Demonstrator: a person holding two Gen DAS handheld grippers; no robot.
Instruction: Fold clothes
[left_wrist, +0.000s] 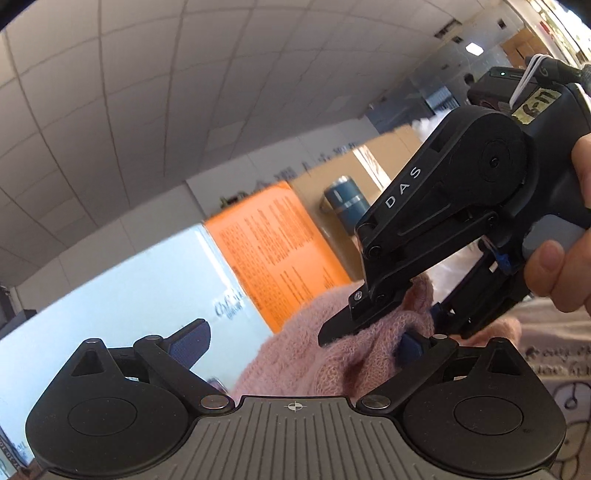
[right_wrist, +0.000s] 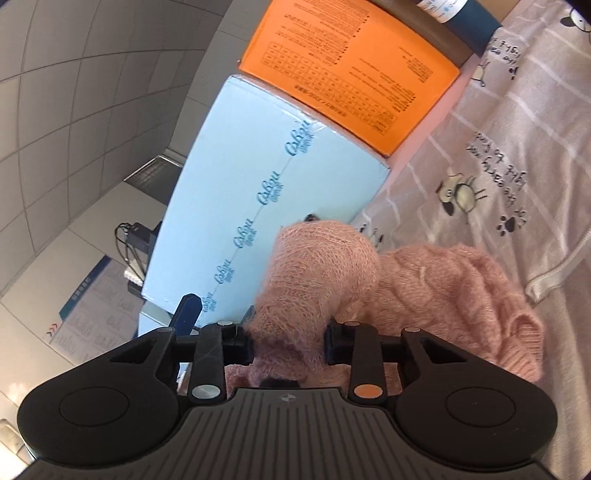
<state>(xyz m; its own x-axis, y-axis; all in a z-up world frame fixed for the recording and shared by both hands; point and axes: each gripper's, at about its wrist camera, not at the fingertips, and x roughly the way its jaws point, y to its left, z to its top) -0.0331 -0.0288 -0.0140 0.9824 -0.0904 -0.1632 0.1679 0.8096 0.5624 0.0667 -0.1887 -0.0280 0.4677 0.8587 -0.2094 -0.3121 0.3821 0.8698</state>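
Observation:
A fuzzy pink knit sweater (right_wrist: 436, 284) lies bunched on a grey patterned sheet (right_wrist: 517, 147). My right gripper (right_wrist: 288, 343) is shut on a fold of the sweater, which rises in a hump between its fingers. The left wrist view shows the same gripper (left_wrist: 384, 317) from the side, held by a hand and clamping the pink knit (left_wrist: 314, 354). My left gripper (left_wrist: 295, 343) is open, its fingers wide apart. The sweater lies between them, close to the right finger (left_wrist: 410, 345). I cannot tell whether it touches.
A light blue box (right_wrist: 258, 206) and an orange box (right_wrist: 354, 62) stand along the sheet's edge. A dark blue bottle (left_wrist: 345, 203) stands behind them by a cardboard box (left_wrist: 373, 166). A white cord edge (right_wrist: 554, 269) lies right of the sweater.

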